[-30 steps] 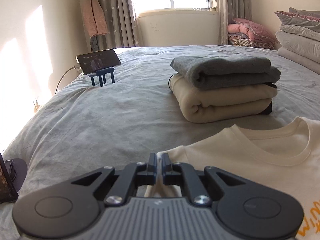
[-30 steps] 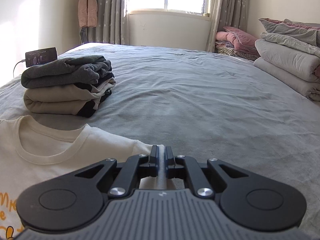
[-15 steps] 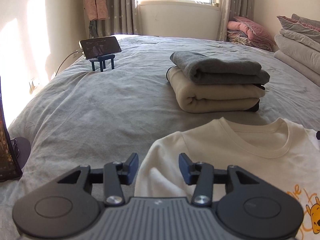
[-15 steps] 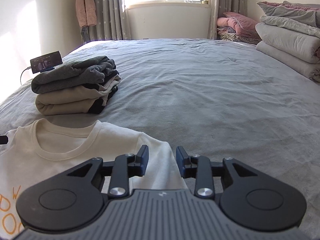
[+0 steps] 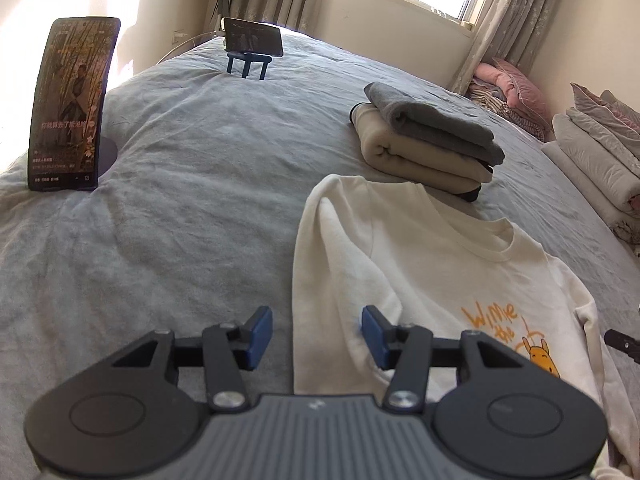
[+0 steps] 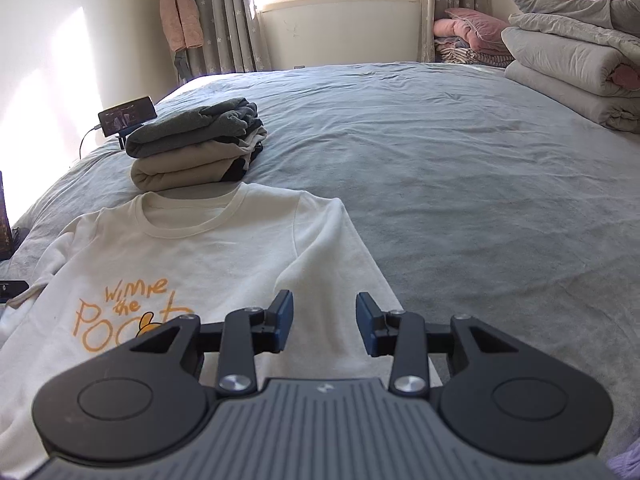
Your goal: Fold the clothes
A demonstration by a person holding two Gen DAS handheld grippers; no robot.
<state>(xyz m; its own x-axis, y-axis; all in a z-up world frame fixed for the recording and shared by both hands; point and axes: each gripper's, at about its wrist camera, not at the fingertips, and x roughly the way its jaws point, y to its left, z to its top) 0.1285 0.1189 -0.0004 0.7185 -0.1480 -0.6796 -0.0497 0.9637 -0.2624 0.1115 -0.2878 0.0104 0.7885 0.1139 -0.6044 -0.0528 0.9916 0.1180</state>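
Observation:
A cream sweatshirt [image 5: 432,264] with an orange Winnie the Pooh print lies flat, front up, on the grey bed; it also shows in the right wrist view [image 6: 208,264]. My left gripper [image 5: 316,336] is open and empty above the shirt's left edge, with the sleeve folded in along the body. My right gripper [image 6: 324,324] is open and empty above the shirt's right side. Beyond the collar sits a stack of folded clothes [image 5: 428,148], grey on top of beige, which also shows in the right wrist view [image 6: 196,148].
A phone [image 5: 68,104] stands upright at the bed's left edge. Another phone on a blue stand [image 5: 252,42] sits farther back. Folded quilts [image 6: 576,68] and pillows are piled at the right. The grey bedsheet [image 6: 480,184] stretches to the right of the shirt.
Both grippers were shut on the shirt's shoulders a second ago. They let go, opened wide and pulled back and up, so more of the shirt and its print shows.

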